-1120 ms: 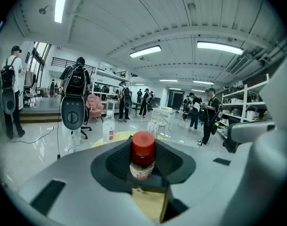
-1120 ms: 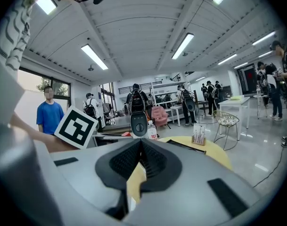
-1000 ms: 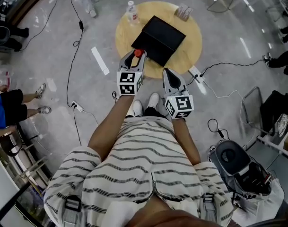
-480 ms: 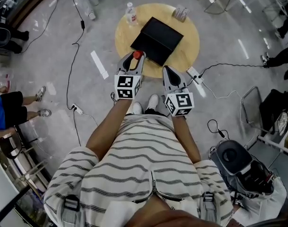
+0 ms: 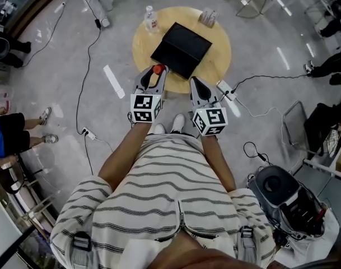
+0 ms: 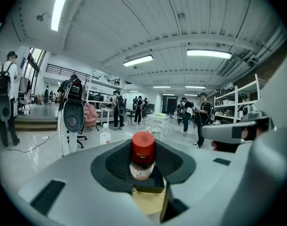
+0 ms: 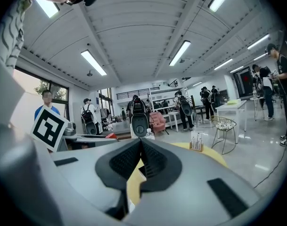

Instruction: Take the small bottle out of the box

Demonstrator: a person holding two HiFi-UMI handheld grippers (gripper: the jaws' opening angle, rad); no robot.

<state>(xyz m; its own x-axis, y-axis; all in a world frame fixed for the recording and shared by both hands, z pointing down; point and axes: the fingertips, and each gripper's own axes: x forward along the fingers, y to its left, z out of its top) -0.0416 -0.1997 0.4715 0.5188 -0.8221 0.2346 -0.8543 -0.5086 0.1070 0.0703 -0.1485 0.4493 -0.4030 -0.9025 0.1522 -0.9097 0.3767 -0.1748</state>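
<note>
Two hand-held grippers reach forward from the person at the middle of the head view. The left hand-held gripper (image 5: 157, 73) is clamped on the small bottle (image 5: 158, 69), and its own view shows the pads pressing both sides of the bottle (image 6: 143, 160) below the red cap (image 6: 143, 142). The bottle's long axis stands upright, cap upward, crosswise to the way the jaws point. Just to the right, and apart from it, the right hand-held gripper (image 5: 193, 82) has its jaws together with nothing between them (image 7: 141, 150). Beyond both tips lies the round wooden surface (image 5: 219, 58), with the black box (image 5: 181, 49) at its centre. The bottle is already outside the box, hanging just off the box's near left corner, at the surface's near edge. Judging from this, the left side alone decides the coming move, and bare wood lies to the left of the box. Farther off, near the surface's upper left rim, stands a clear water bottle (image 5: 150, 19).
</note>
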